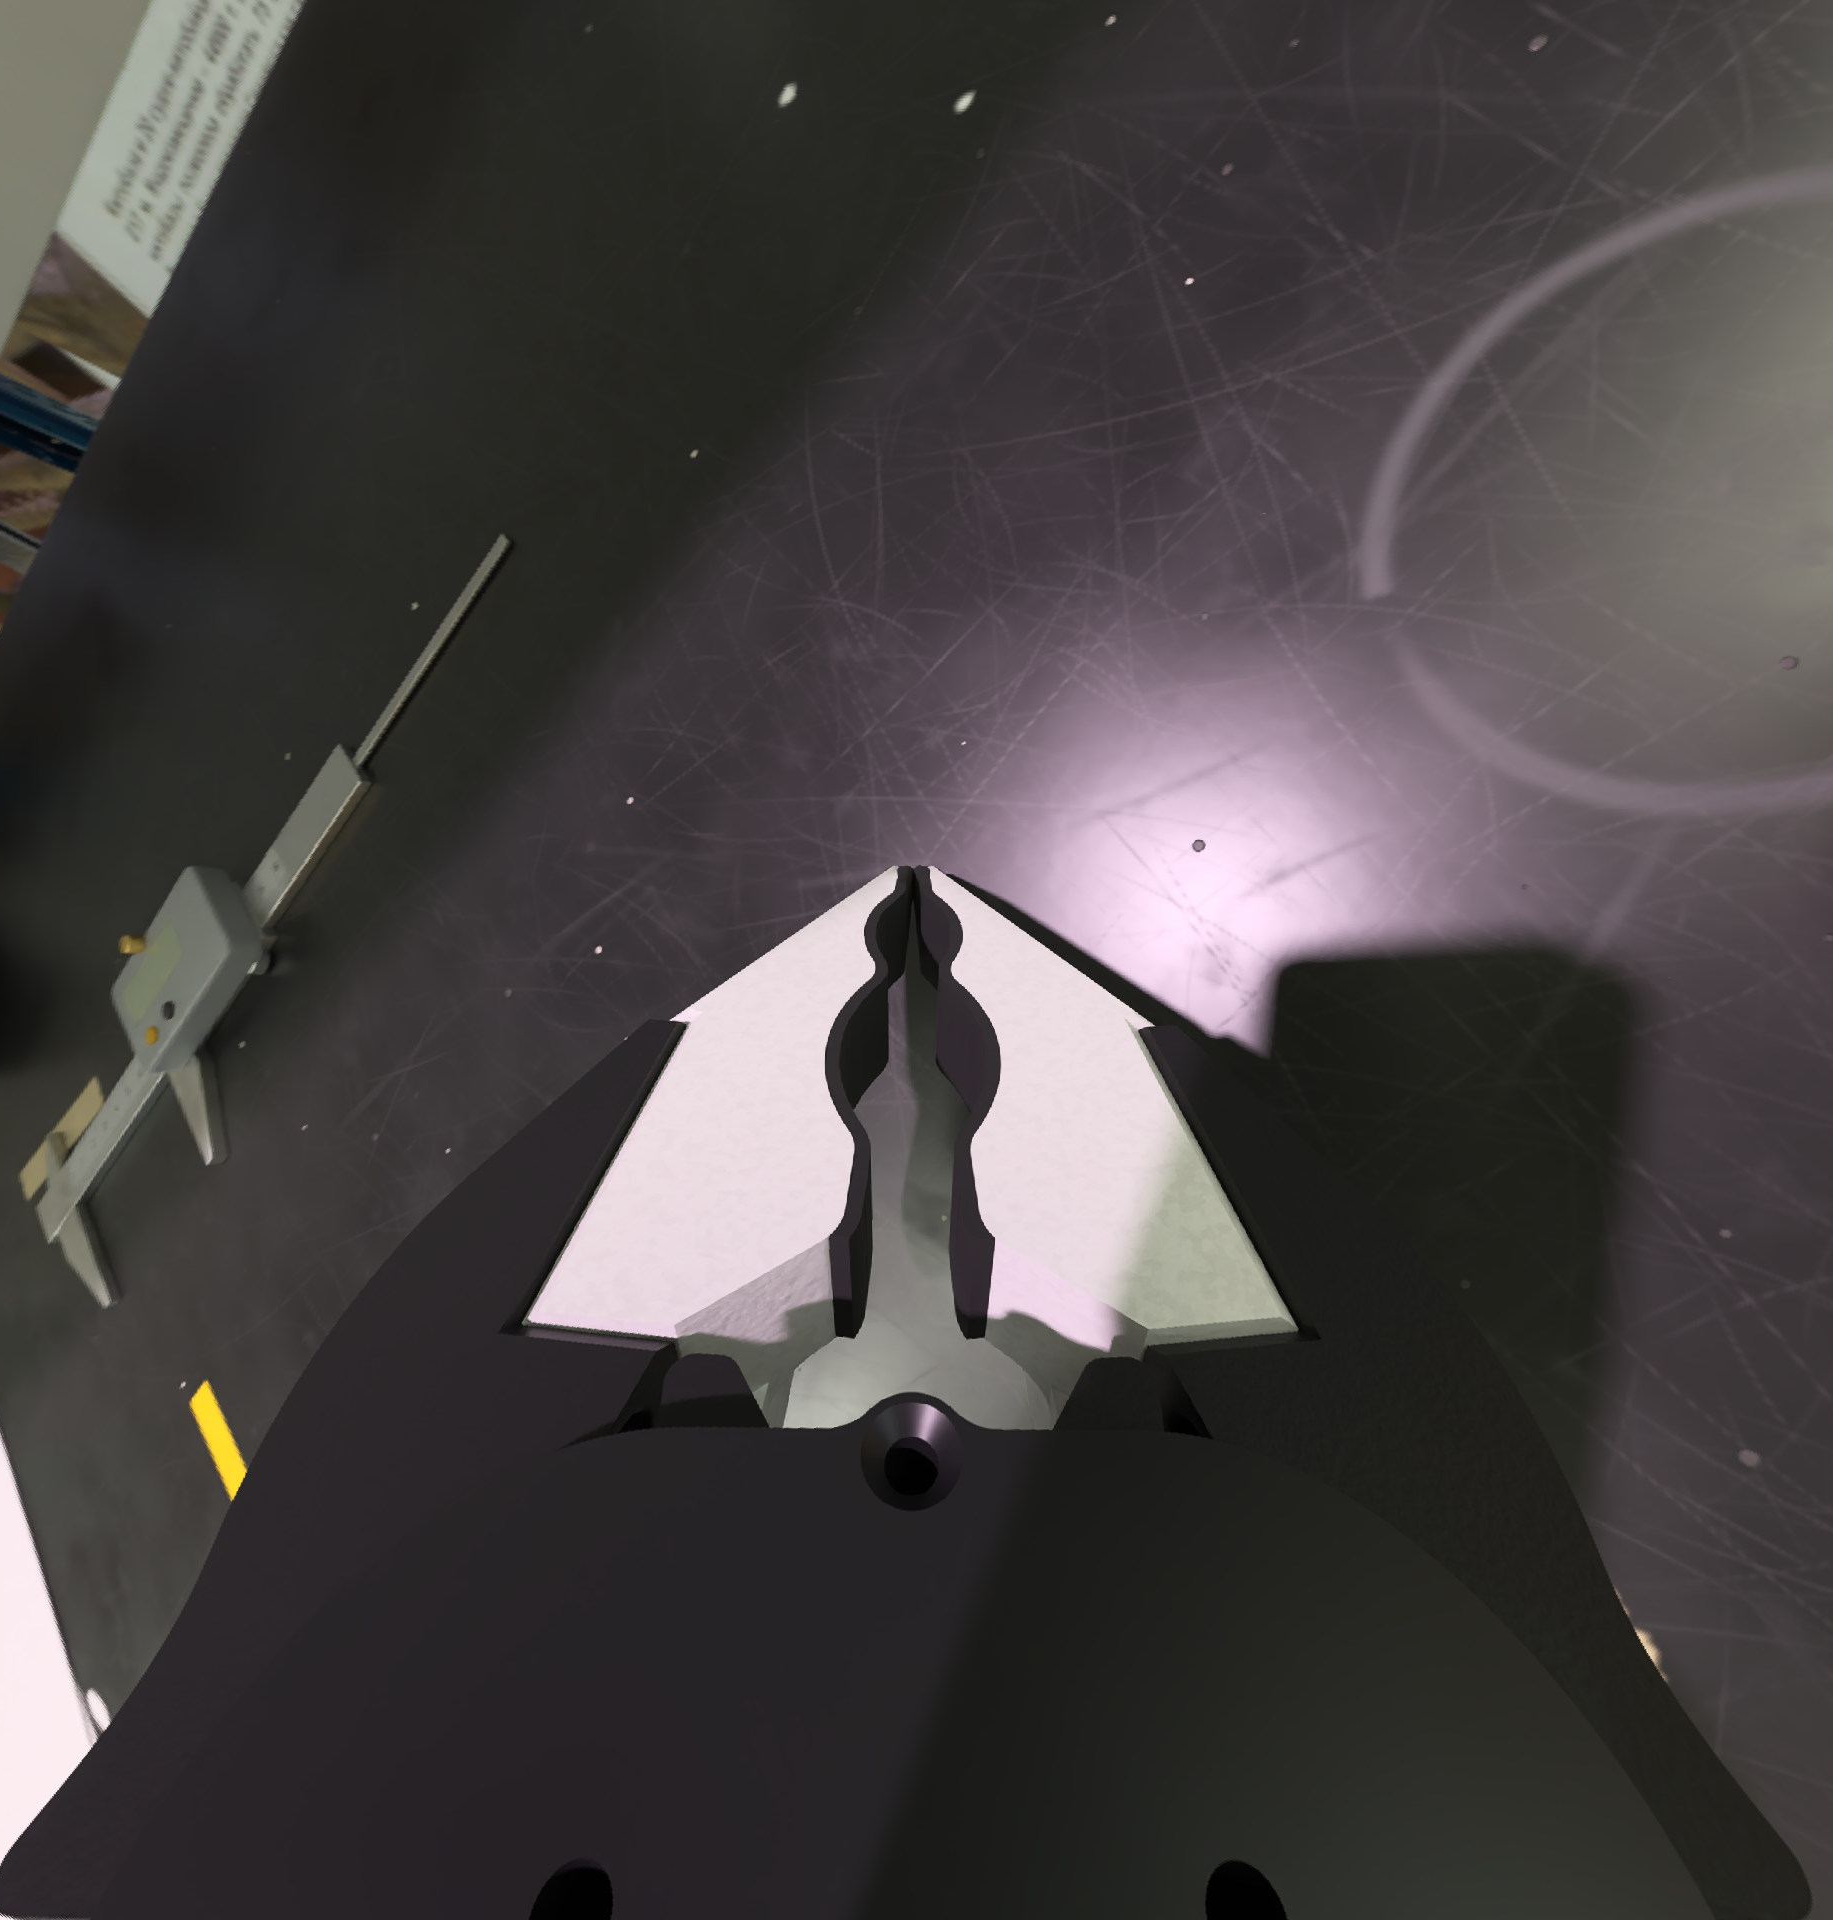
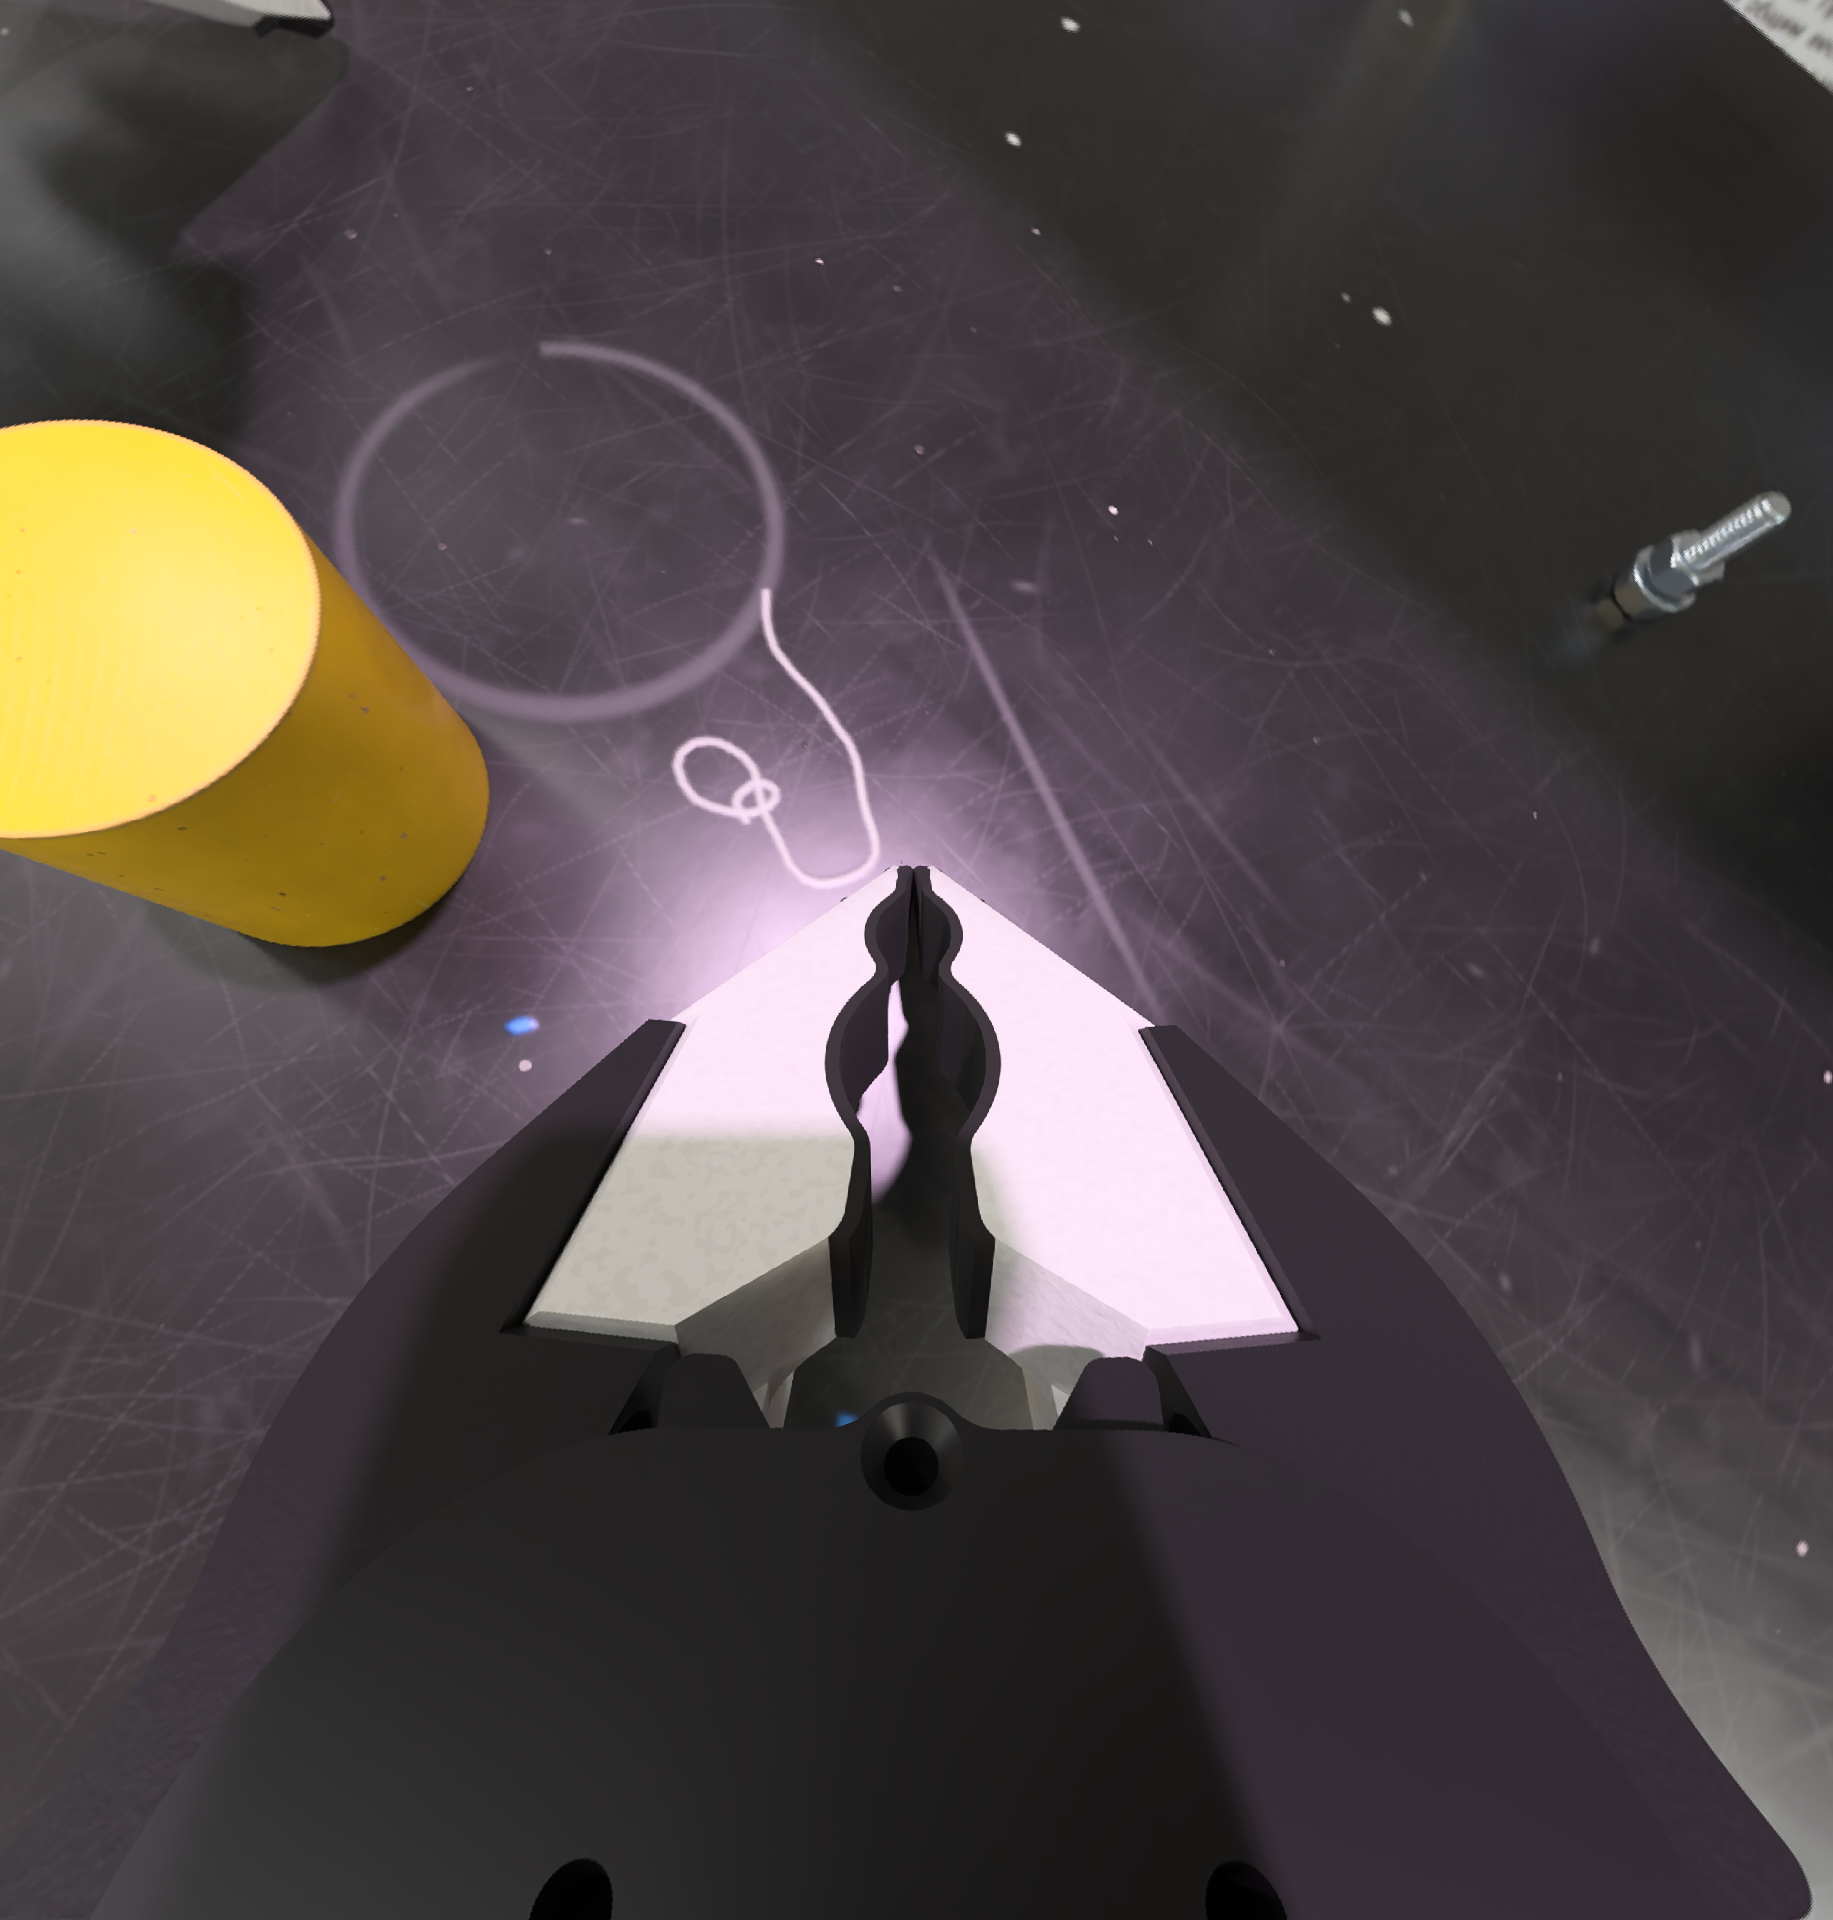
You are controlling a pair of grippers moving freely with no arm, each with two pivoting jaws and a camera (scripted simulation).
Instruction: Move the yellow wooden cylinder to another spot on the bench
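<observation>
Yellow cylinder (image 2: 164, 665), one, two closed claws

A digital caliper (image 1: 153, 1029) lies flat near the left edge of the dark, scratched worktop (image 1: 891, 416), its thin depth rod pointing away up the surface. Over on the right side, seen from the right wrist view, a small steel bolt with nuts threaded on it (image 2: 1681, 566) lies on its side. A pale chalky ring (image 2: 564, 535) and a looping white squiggle (image 2: 777, 769) mark the surface between them.
</observation>
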